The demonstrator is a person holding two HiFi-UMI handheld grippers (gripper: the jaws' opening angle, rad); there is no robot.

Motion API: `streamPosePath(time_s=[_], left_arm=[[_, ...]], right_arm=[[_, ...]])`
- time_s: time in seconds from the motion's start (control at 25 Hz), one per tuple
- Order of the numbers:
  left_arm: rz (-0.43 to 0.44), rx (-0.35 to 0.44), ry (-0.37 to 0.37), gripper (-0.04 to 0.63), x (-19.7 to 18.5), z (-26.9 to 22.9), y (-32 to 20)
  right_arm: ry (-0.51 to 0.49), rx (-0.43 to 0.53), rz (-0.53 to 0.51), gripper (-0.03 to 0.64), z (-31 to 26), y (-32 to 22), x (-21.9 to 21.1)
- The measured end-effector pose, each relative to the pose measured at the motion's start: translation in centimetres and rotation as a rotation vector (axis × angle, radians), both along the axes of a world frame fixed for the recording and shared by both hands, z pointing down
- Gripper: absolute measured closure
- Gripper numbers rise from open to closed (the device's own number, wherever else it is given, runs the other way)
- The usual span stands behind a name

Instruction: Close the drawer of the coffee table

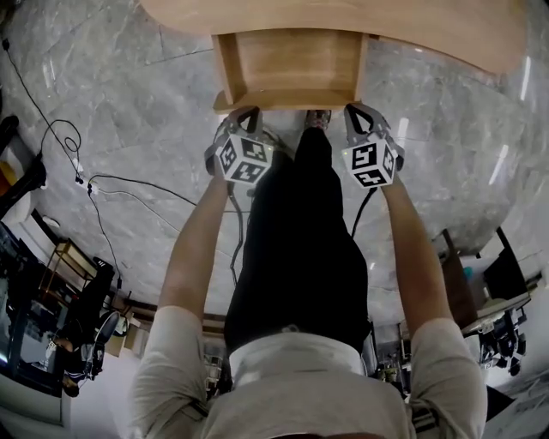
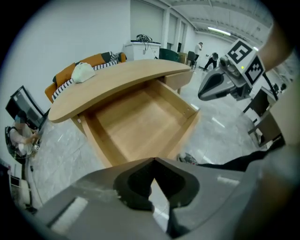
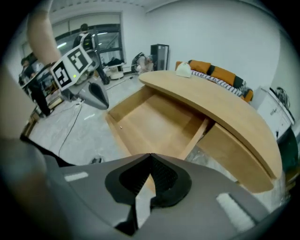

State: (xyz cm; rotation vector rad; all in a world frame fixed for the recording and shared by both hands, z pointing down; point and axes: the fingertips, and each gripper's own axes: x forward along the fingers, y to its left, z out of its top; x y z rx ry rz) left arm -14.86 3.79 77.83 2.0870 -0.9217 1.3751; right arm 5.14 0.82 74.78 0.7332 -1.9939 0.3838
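The wooden coffee table stands at the top of the head view with its empty drawer pulled out toward me. My left gripper hangs just in front of the drawer front's left end, jaws shut with nothing between them. At the right end of the drawer front my right gripper is also shut and empty. Whether either one touches the front I cannot tell. The left gripper view looks over shut jaws into the drawer. The right gripper view does the same, its jaws before the drawer.
My legs and a shoe are on the marble floor between the grippers. Black cables trail across the floor at left. A white object lies on the tabletop, and an orange sofa stands behind it. Racks and people are farther off.
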Motion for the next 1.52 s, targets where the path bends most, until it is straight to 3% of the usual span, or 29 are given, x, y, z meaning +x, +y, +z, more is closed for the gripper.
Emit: streamPosePath(time_s=[0.2,0.28,0.32,0.36,0.44,0.56,0.72,0.96,1.16,1.52], left_arm=[[0.138,0.001,-0.141,0.575,-2.8,1.9,0.7],[0.222,0.009,-0.201,0.574,-3.8,2.3,1.1],[0.263,0.014,-0.231,0.573,-4.4,2.5,1.3],[0.302,0.015,-0.259,0.513,-4.9,2.7,1.5],[0.366,0.005,-0.304,0.463,-5.8,3.2,2.1],[0.422,-0.027,-0.349,0.431,-6.8,4.1,2.8],[0.412,-0.032,-0.370,0.430,-7.3,5.1,2.7],[0.383,0.000,-0.384,0.453,-7.0,6.4,2.0],[0.429,0.034,-0.410,0.469,-7.0,6.2,2.1],[0.445,0.002,-0.395,0.474,-7.2,3.4,2.8]], right_arm=[[0.218,0.046,-0.263,0.607,2.5,1.1,1.1],[0.292,0.033,-0.346,0.484,3.6,1.7,1.8],[0.319,0.021,-0.380,0.466,4.0,2.0,2.2],[0.343,0.012,-0.411,0.465,4.5,2.3,2.5],[0.388,0.000,-0.466,0.462,5.2,2.7,3.1],[0.429,-0.014,-0.511,0.462,6.0,3.3,3.5],[0.428,-0.016,-0.495,0.462,6.7,2.9,3.5],[0.473,0.033,-0.560,0.459,7.9,2.7,3.3],[0.483,0.054,-0.580,0.537,8.0,3.2,3.2],[0.450,-0.012,-0.602,0.541,5.4,4.5,2.9]])
